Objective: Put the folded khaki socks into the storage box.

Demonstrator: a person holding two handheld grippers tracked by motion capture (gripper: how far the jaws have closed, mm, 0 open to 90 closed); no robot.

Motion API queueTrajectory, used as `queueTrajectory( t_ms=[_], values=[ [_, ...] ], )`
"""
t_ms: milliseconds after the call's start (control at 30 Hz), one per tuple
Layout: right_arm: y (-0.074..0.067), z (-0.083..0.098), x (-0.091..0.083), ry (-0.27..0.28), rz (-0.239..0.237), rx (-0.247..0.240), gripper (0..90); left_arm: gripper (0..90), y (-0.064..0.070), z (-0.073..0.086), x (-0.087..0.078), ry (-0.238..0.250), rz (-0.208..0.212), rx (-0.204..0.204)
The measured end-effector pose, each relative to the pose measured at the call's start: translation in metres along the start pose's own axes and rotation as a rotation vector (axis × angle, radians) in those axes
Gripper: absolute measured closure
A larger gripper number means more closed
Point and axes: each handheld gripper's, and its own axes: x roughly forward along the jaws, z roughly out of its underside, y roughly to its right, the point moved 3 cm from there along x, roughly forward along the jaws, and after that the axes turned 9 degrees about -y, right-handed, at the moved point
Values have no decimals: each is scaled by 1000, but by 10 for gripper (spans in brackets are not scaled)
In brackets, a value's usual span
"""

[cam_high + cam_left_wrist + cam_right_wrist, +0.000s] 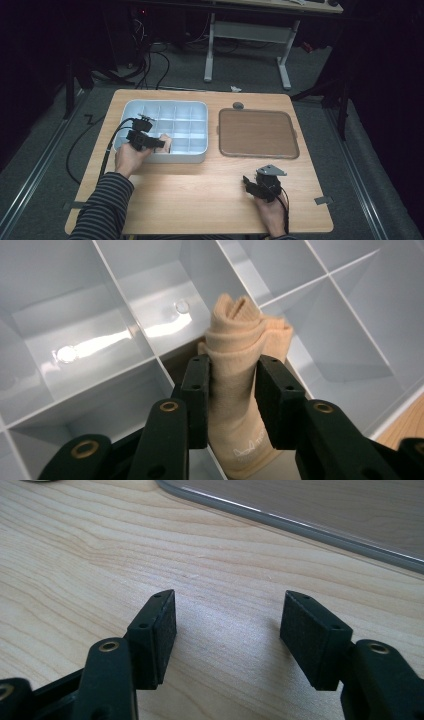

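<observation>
A rolled beige sock (235, 370) is pinched between the jaws of my left gripper (232, 385), which is shut on it. The sock (165, 143) hangs over the front row of a pale blue divided organizer tray (192, 107), above one of its compartments. My left gripper (159, 144) reaches in from the tray's front left corner. My right gripper (227, 625) is open with nothing between its pads, low over the bare wooden table. It sits near the table's front right (248, 184), just in front of the brown tray.
A flat brown tray (258, 132) with a grey rim (300, 525) lies to the right of the organizer. A small dark round thing (238, 105) rests behind it. The wooden table (200, 190) has free room in the front middle. Cables trail off the table's left side.
</observation>
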Motion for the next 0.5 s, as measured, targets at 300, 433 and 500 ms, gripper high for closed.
queueTrajectory(
  t_ms=[300, 433, 500],
  values=[
    [0, 0, 0, 0, -1, -2, 396, 718, 4, -10, -4, 44, -47, 1],
    [0, 0, 0, 0, 0, -1, 396, 777, 2, -9, 2, 14, -66, 2],
    [0, 0, 0, 0, 0, -1, 396, 800, 3, -9, 3, 10, -73, 6]
  ],
)
